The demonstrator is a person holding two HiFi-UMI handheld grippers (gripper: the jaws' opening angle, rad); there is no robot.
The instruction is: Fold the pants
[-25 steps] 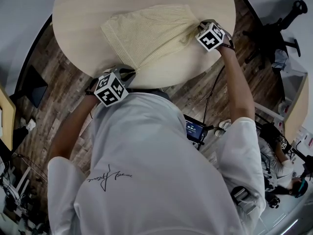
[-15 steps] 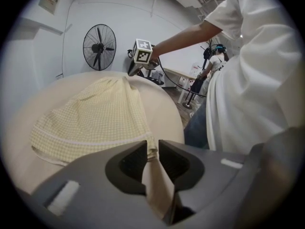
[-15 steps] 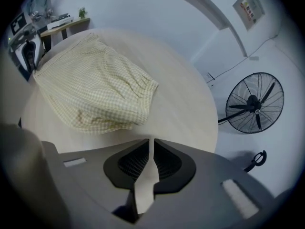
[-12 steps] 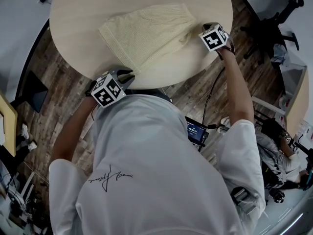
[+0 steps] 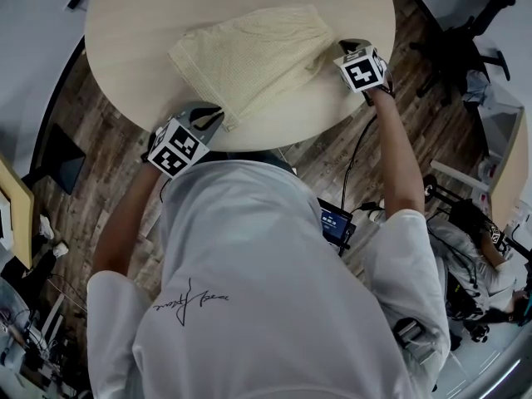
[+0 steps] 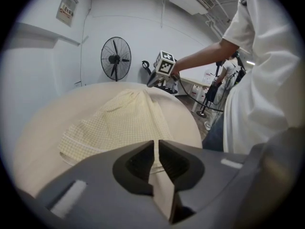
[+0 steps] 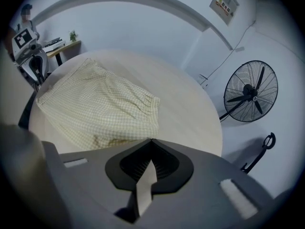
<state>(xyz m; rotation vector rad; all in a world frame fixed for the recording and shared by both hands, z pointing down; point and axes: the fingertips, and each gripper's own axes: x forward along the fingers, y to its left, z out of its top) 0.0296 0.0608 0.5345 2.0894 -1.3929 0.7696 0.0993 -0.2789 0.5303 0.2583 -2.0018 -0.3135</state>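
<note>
Nearest, at the rim of the round surface (image 5: pixel 166 7) just ahead of the person's white shirt (image 5: pixel 249 289), the left gripper (image 5: pixel 212 116) pointed down at the near corner of the pants (image 5: pixel 249 52). Its fingers stood only a sliver apart, and a strip of the pale checked cloth ran between them, so they were clamped on the hem.

Beyond that, the pants lay spread across the near half of the surface, bunched and creased toward the person's right. There the right gripper (image 5: pixel 341 48) sat at the other corner. Its fingers had just been closing and now met at the tips, with a thin fold of cloth pinched inside. The left gripper view showed the fabric drawn up in a peak to that gripper.

Farther off lay bare surface, then a floor fan (image 6: pixel 116 58) by the wall.

The right pinch looked shallow, so a brisk lift could probably pull the cloth free and drop that corner. The near corner sat at the very rim, so a backward tug might drag the pants off. Unequal lifting would likely skew the fold.
</note>
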